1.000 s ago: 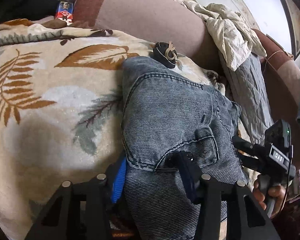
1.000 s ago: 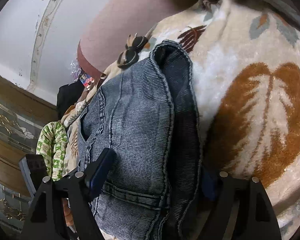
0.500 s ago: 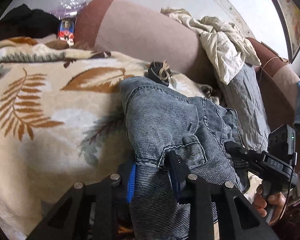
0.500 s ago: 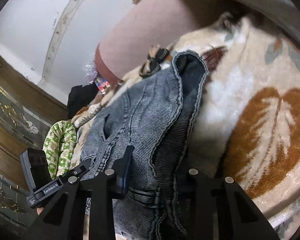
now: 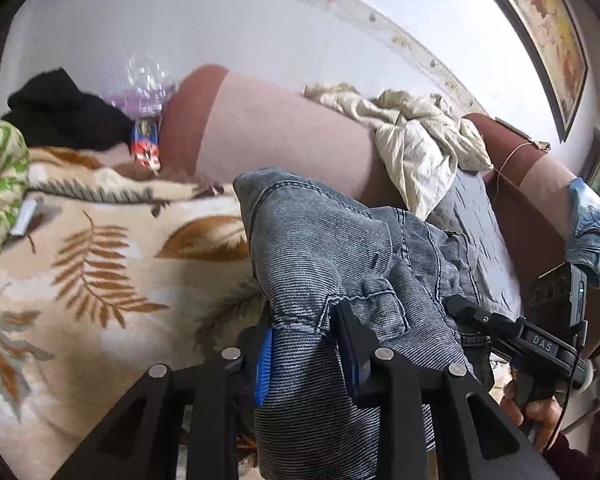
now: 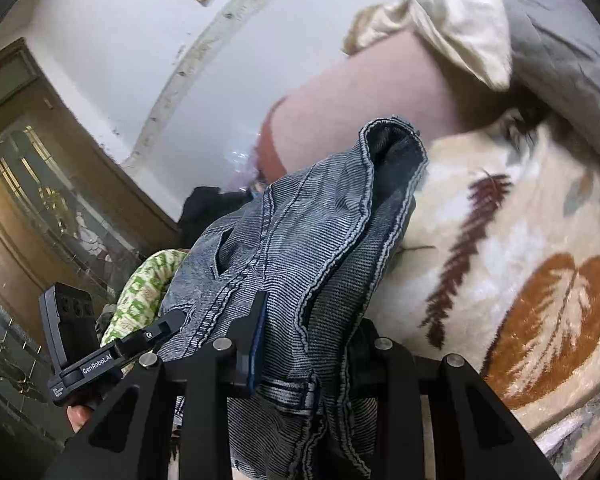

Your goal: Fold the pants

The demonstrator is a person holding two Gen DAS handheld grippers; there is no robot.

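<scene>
The folded grey-blue denim pants (image 5: 332, 256) are held up off the leaf-patterned blanket (image 5: 80, 280), pinched at both near corners. My left gripper (image 5: 306, 332) is shut on the pants' near edge by a pocket. My right gripper (image 6: 300, 320) is shut on the other side of the pants (image 6: 300, 232), the layers bunched between its fingers. The right gripper also shows in the left wrist view (image 5: 512, 336), and the left gripper in the right wrist view (image 6: 116, 348). The far end of the pants rises toward the sofa back.
A pink-brown sofa back (image 5: 284, 132) runs behind the blanket. A cream cloth (image 5: 420, 140) lies on it above a grey quilted cushion (image 5: 480, 216). Black clothing (image 5: 60, 112) and a green-patterned roll (image 5: 0, 176) sit at the left. Another denim piece (image 5: 592, 224) hangs at right.
Both grippers have closed on the pants and lifted them off the blanket. Both views now tilt up toward the wall and sofa back.
</scene>
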